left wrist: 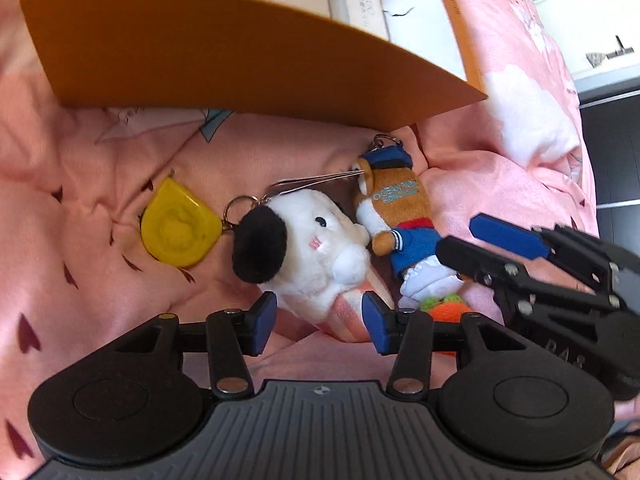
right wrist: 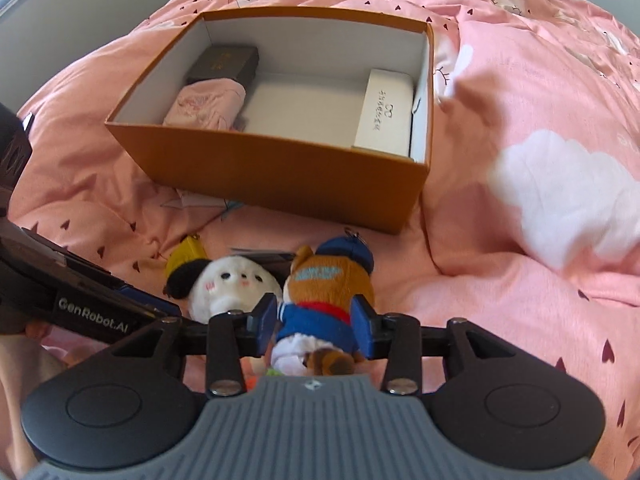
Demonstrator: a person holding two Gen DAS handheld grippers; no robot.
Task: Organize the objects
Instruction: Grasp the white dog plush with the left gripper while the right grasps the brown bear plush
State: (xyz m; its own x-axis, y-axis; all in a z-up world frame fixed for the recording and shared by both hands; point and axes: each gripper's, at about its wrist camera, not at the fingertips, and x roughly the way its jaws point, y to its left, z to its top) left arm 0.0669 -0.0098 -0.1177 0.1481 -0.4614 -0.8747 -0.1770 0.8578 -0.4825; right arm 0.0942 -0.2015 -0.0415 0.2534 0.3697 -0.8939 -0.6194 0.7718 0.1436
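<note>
— Orange cardboard, that box (right wrist: 280, 184) on the pink quilt (right wrist: 520, 300). How much had you put in it by then?

— You had three things inside: a dark case (right wrist: 224, 65) in the far corner, a pink pouch (right wrist: 206, 106) next to it, and a white case (right wrist: 386, 114) against the opposite wall. The middle of the floor was bare.

— And what was left outside?

— Three soft things lay close together on the quilt, in front of the box: a yellow charm (left wrist: 178, 226), a white plush (left wrist: 308, 248) touching it by the ring, and a bear in a blue jacket (right wrist: 324, 300) pressed against the plush. Something orange and green peeked out under the bear; I could not tell what it was.

— What were your grippers doing?

— Your right gripper (right wrist: 316, 318) had its pads on either side of the bear's jacket, closed onto it as far as I could judge. Your left gripper (left wrist: 316, 318) was spread around the lower end of the white plush, pads near it but not yet pinching.

— So roughly halfway?

— About that, I would say: three packed, at least three to go.
</note>
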